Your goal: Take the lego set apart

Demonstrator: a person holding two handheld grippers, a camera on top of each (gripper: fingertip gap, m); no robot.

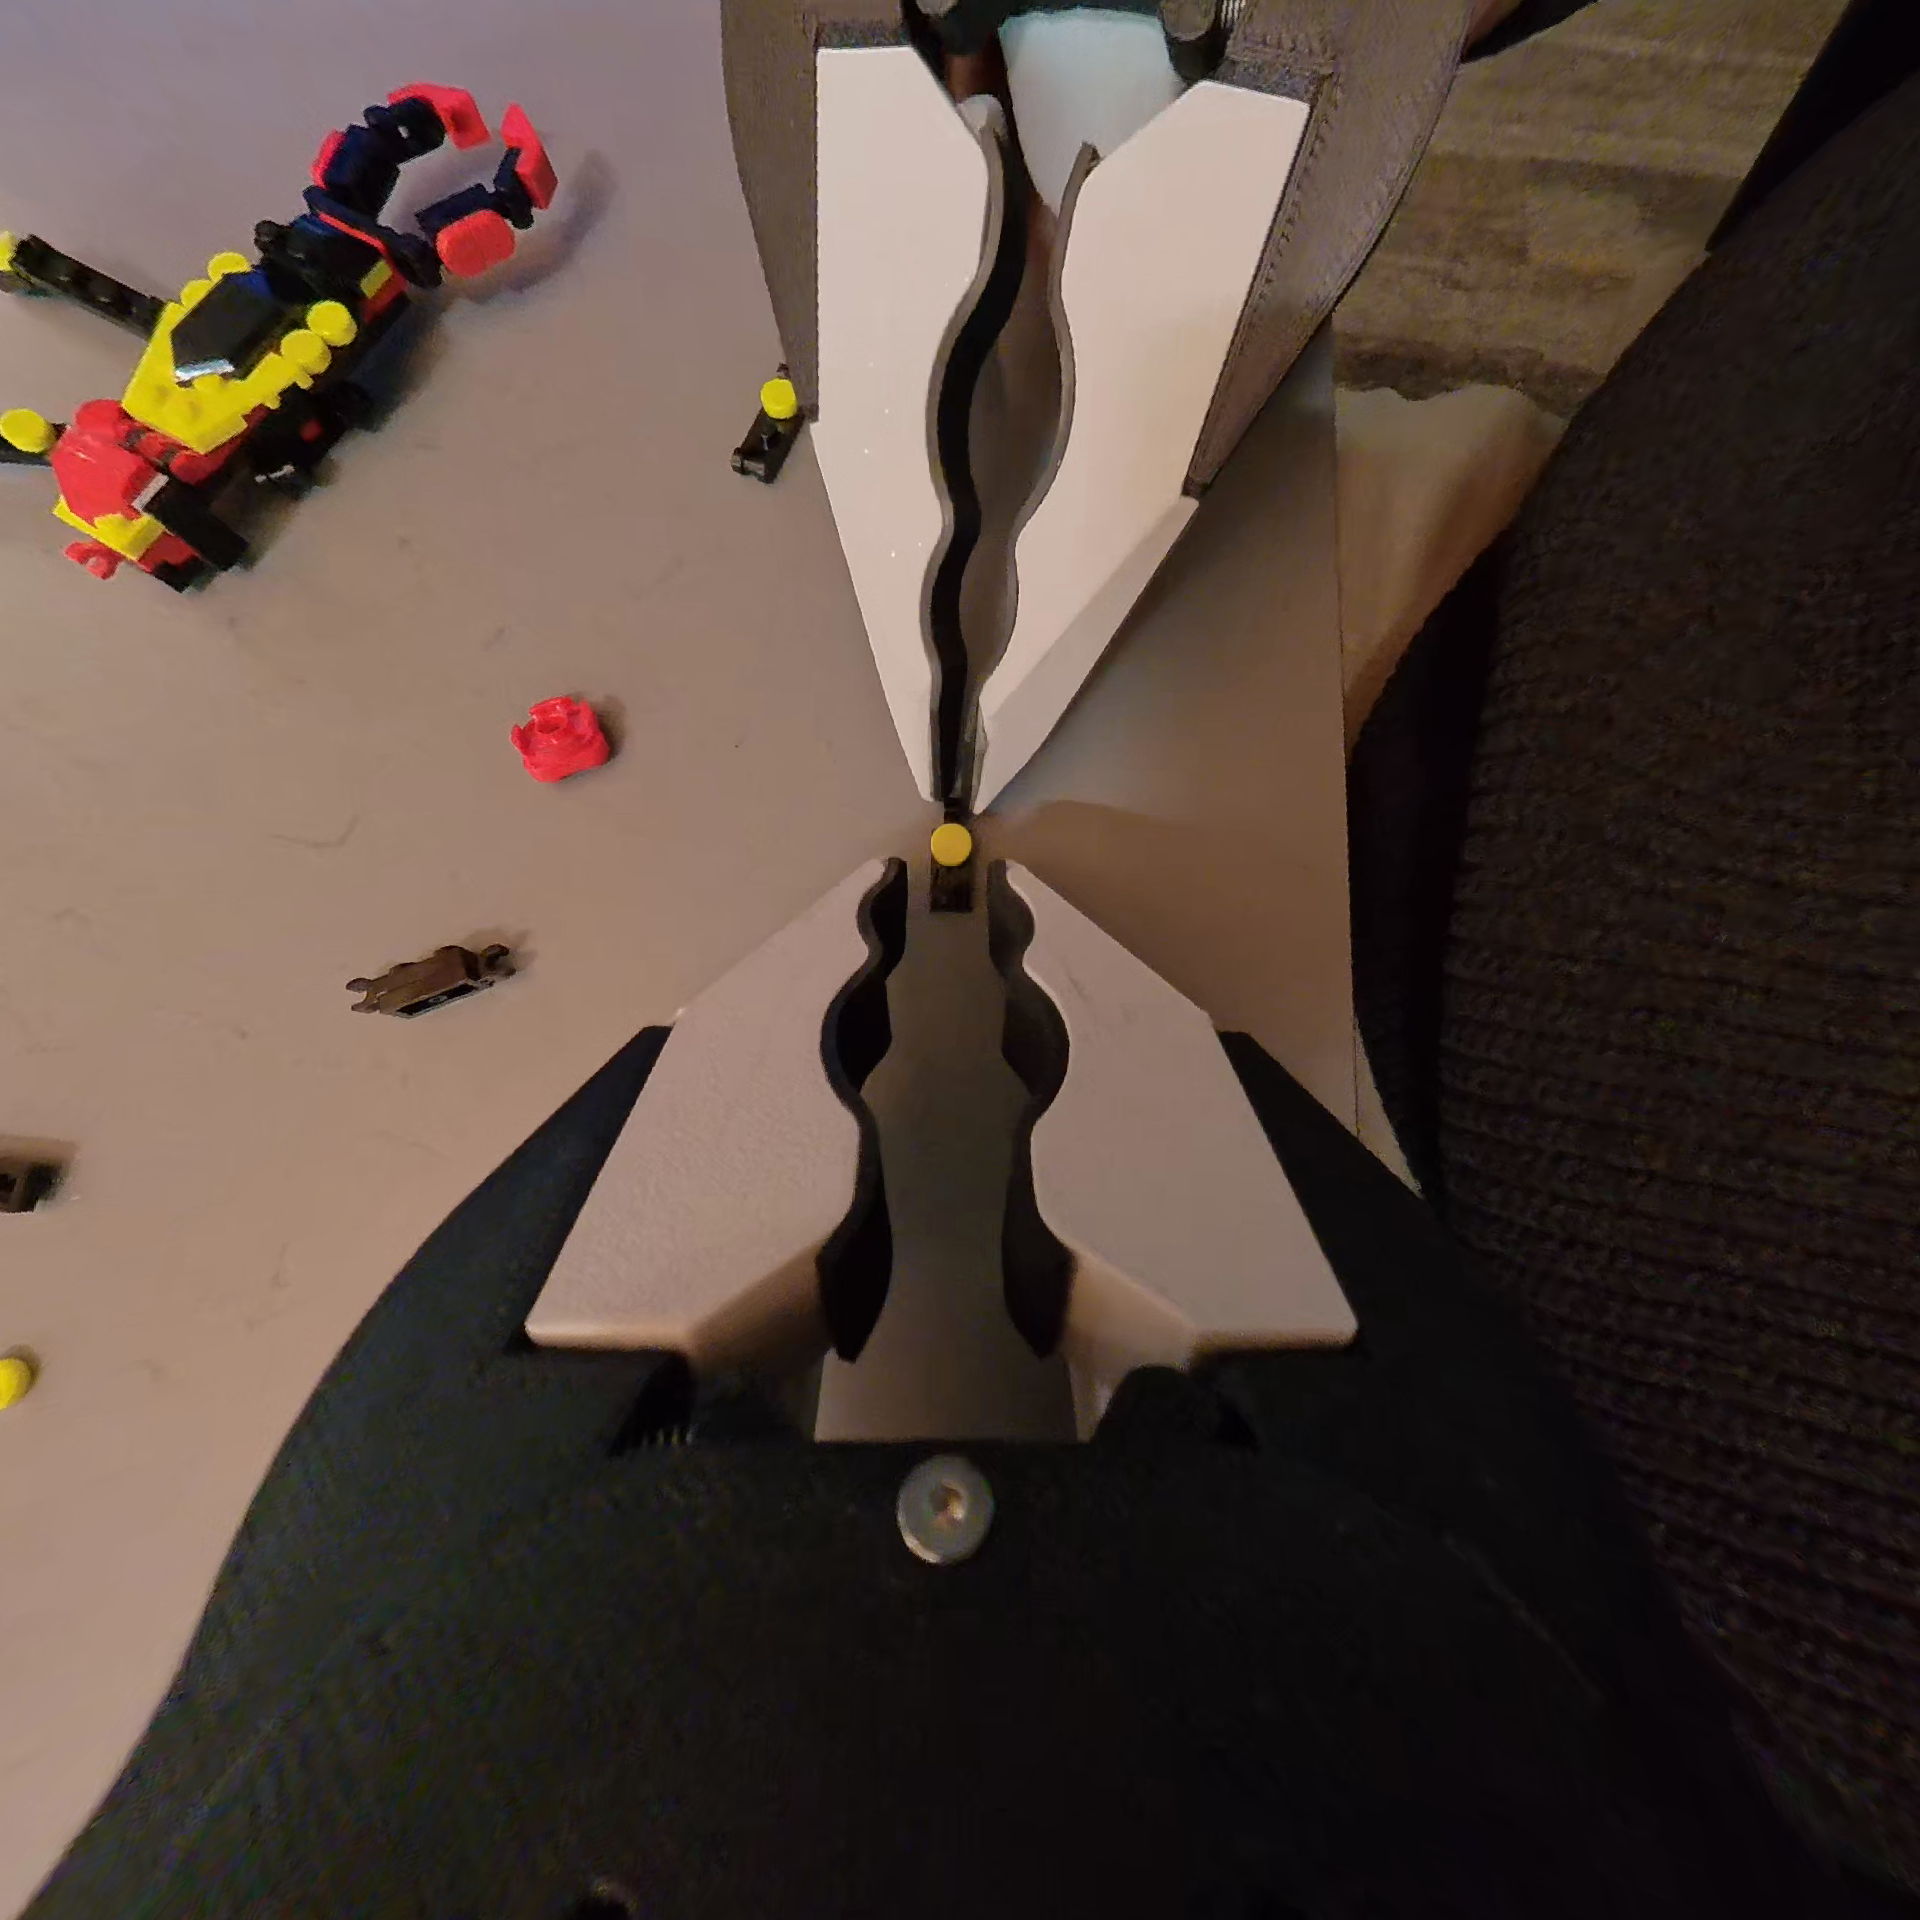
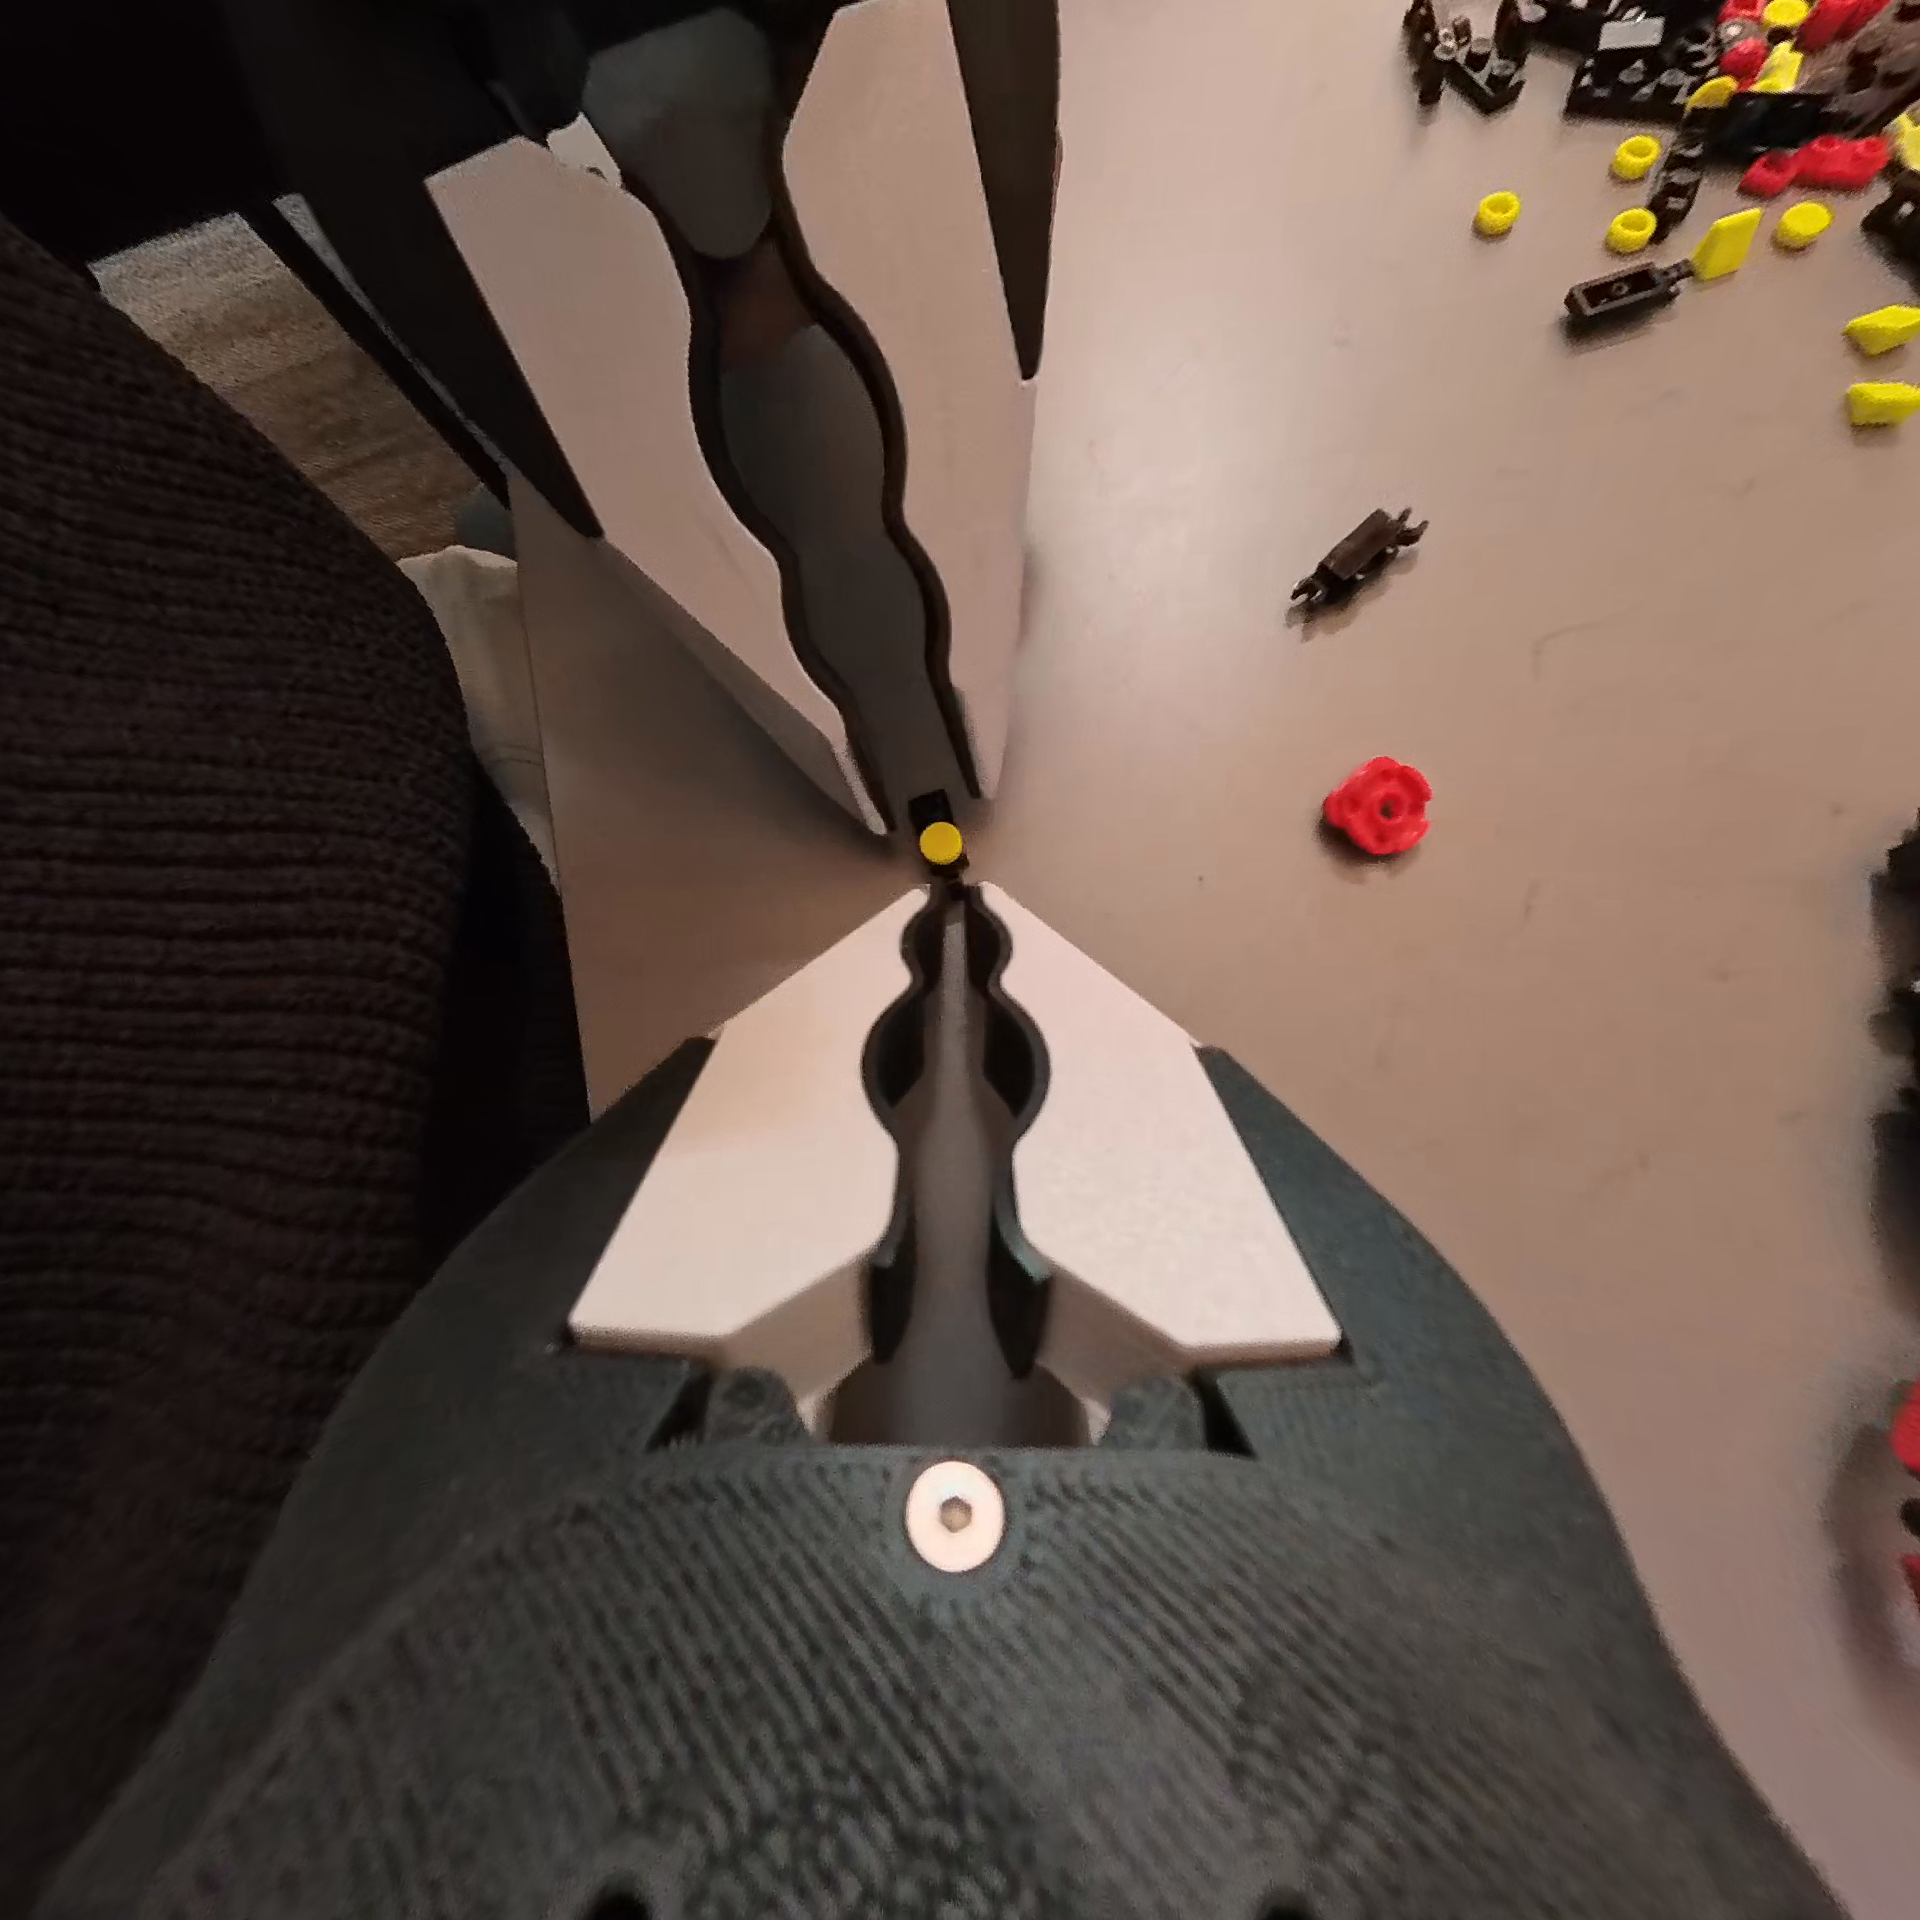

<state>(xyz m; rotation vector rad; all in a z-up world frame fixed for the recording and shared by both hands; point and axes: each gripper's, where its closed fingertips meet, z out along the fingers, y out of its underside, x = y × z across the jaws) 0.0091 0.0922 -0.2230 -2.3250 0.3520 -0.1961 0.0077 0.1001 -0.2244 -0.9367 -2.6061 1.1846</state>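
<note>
The left hand-held gripper (image 1: 948, 868) and the right hand-held gripper (image 2: 943, 888) meet tip to tip above the pale worktop (image 1: 312, 831), near its edge, with a small black lego piece topped by a yellow round stud (image 1: 950, 844) between them. In the left wrist view, a red round lego piece (image 1: 559, 738) lies left of the tips, a black clip piece (image 1: 431, 980) nearer the camera, and the partly built red, yellow and black lego model (image 1: 239, 343) far left.
</note>
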